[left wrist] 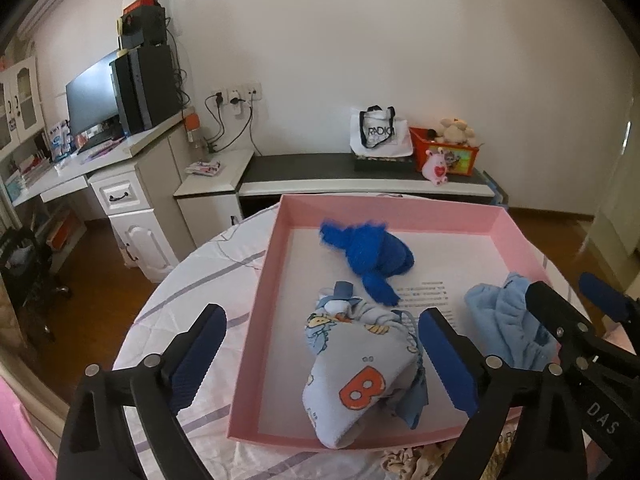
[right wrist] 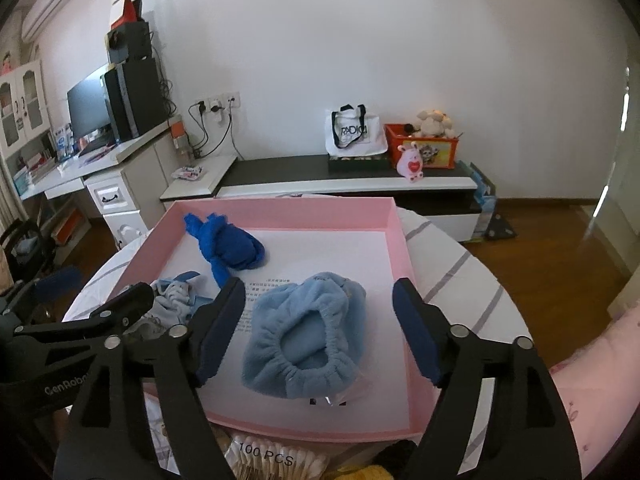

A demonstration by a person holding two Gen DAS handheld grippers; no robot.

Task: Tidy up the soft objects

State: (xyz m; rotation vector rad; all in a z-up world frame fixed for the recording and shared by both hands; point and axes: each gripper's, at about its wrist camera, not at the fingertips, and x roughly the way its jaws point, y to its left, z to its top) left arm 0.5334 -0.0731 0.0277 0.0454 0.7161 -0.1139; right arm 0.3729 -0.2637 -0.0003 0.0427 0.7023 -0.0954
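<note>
A shallow pink box (left wrist: 400,212) sits on the round table. Inside it lie a dark blue knitted piece (left wrist: 372,254), a printed pale-blue cloth with an orange "B" (left wrist: 356,372), and a fluffy light-blue elasticated cover (right wrist: 308,336). My left gripper (left wrist: 324,360) is open; the printed cloth lies between its fingers (left wrist: 200,356), which stand well clear of it. My right gripper (right wrist: 318,334) is open too, straddling the fluffy cover without its pads pressing on it. The right gripper (left wrist: 560,320) also shows at the right edge of the left wrist view, over the fluffy cover (left wrist: 504,320).
The table wears a white striped cloth (right wrist: 460,276). A bag of cotton swabs (right wrist: 264,460) lies at the box's near edge. Beyond are a low bench with a tote bag (right wrist: 354,132) and a red toy box (right wrist: 424,148), and a desk with a monitor (right wrist: 86,108).
</note>
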